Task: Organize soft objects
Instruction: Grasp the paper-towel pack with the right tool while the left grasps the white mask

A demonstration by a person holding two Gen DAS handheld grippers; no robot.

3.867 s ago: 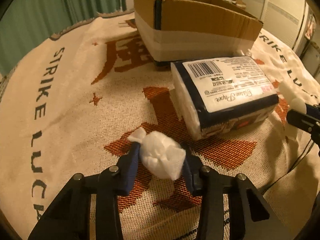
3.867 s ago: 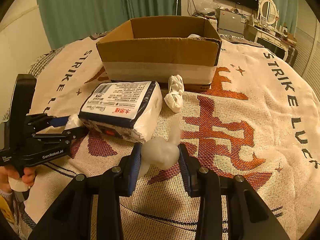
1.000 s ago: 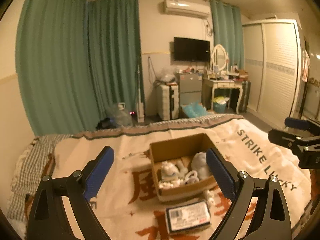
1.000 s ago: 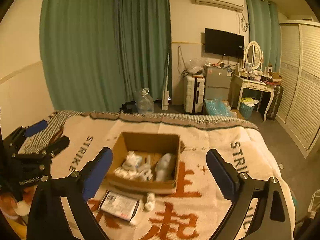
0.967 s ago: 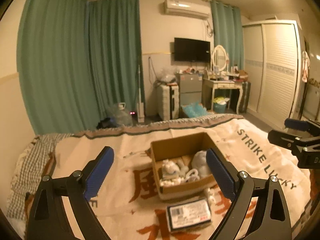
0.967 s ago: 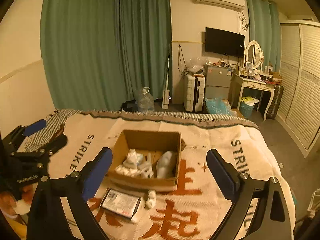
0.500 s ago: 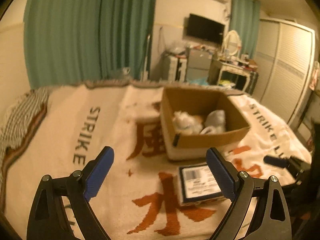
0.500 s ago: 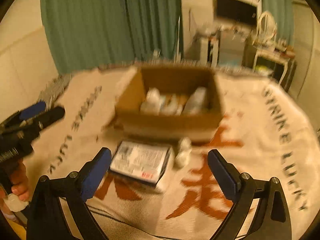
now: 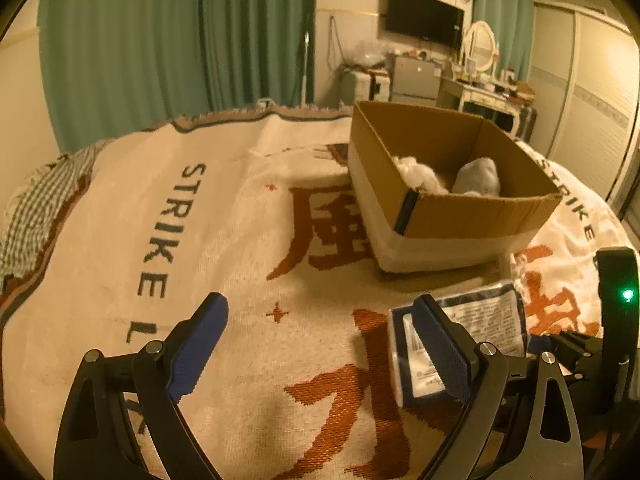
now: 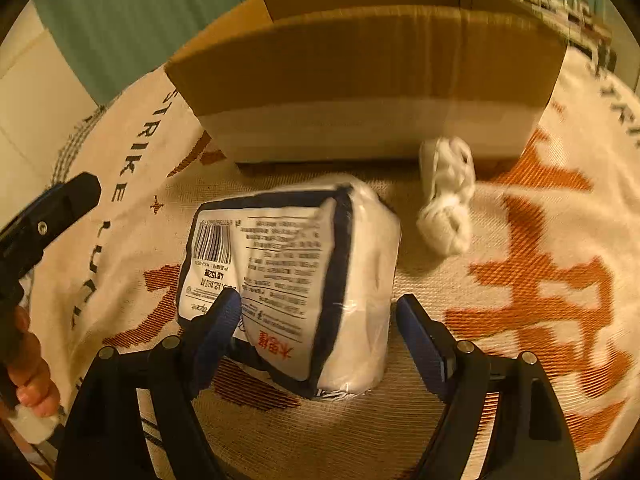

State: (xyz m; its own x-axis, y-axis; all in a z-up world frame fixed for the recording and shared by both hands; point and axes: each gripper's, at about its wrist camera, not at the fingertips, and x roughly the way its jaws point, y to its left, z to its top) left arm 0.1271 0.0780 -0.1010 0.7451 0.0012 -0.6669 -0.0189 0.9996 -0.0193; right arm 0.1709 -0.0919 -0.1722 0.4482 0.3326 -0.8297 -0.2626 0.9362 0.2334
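A wrapped tissue pack (image 10: 288, 280) with a dark border and barcode lies on the blanket. My right gripper (image 10: 320, 328) is open with its fingers on either side of the pack's near end. A white rolled sock (image 10: 446, 196) lies beside the pack, against the cardboard box (image 10: 360, 64). In the left wrist view the box (image 9: 472, 216) holds white soft items (image 9: 420, 176). My left gripper (image 9: 320, 344) is open and empty above the blanket, left of the tissue pack (image 9: 472, 328).
The cream blanket (image 9: 180, 220) with orange characters and "STRIKE LUCKY" lettering covers the bed. Green curtains (image 9: 160, 40) hang behind. A dresser with a mirror (image 9: 480, 52) and a TV (image 9: 424, 24) stand at the back. The right tool's body (image 9: 616, 320) is at the right edge.
Both grippers have come down from high above the bed toward the blanket. The right gripper now straddles the tissue pack. The left gripper is lower and nearer the box.
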